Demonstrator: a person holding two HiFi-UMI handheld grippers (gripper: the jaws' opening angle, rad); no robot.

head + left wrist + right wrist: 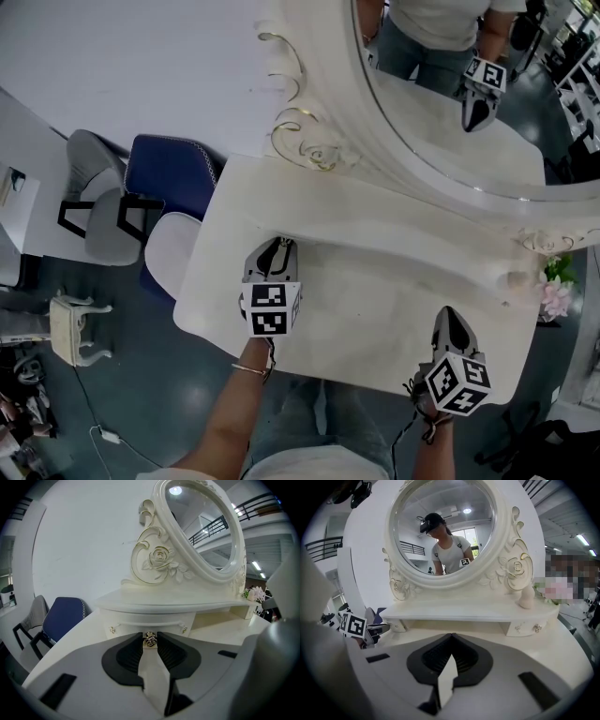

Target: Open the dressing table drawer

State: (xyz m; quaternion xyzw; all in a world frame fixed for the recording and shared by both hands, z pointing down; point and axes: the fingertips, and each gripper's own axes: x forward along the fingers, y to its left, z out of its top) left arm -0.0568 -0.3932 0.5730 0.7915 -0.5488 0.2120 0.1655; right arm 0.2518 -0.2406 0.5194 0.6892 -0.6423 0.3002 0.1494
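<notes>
The white dressing table carries a low shelf under its oval mirror. In the left gripper view the small left drawer sits under that shelf, with a gold knob at its middle. My left gripper has its dark pads closed on that knob from both sides. In the head view this gripper points at the shelf's left end, and the drawer is hidden there. My right gripper hovers over the table's front right, its jaws shut and empty.
A second small drawer with gold knobs sits under the shelf's right end, with a pale figurine above it. Pink flowers stand at the table's right. A blue chair, a grey chair and a white stool are to the left.
</notes>
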